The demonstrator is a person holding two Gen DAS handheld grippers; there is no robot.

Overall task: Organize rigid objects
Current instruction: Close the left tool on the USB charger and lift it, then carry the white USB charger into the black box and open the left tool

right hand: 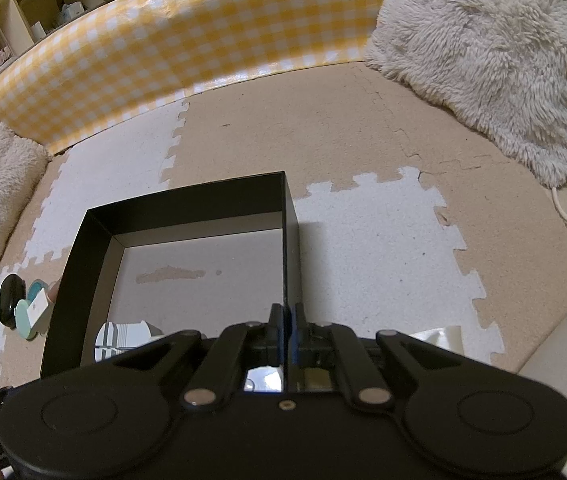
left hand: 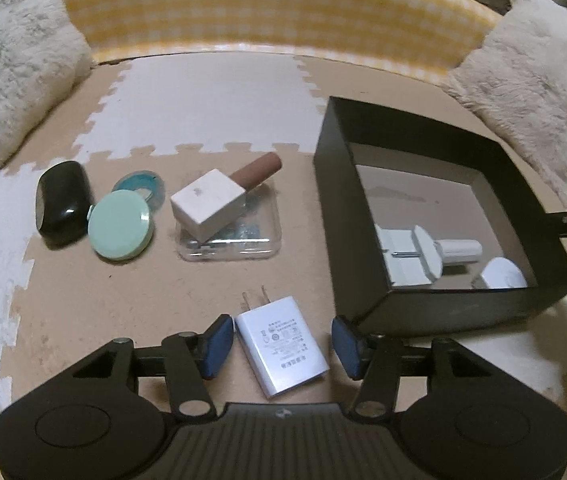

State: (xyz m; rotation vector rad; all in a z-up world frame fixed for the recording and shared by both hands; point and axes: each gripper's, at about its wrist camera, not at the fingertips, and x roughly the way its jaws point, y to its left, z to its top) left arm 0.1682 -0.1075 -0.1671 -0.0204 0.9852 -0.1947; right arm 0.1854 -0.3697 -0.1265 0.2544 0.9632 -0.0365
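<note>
My left tongs (left hand: 281, 344) are spread wide, the white charger (left hand: 281, 350) lying flat on the mat between their blue pads (left hand: 216, 342). My right tongs (right hand: 286, 328) are clenched on the black box (right hand: 289, 240) wall. Only the left view shows white items in that box's near corner; ahead-left lie a black case (left hand: 61, 202) and a green compact (left hand: 119, 226).

Left gripper (left hand: 279, 344): jaws spread wide, blue pads (left hand: 216, 346) facing inward, held low, pointing forward. Right gripper (right hand: 286, 320): jaws closed, pads pressed together on the thin right wall of the black box (right hand: 289, 236).
</note>
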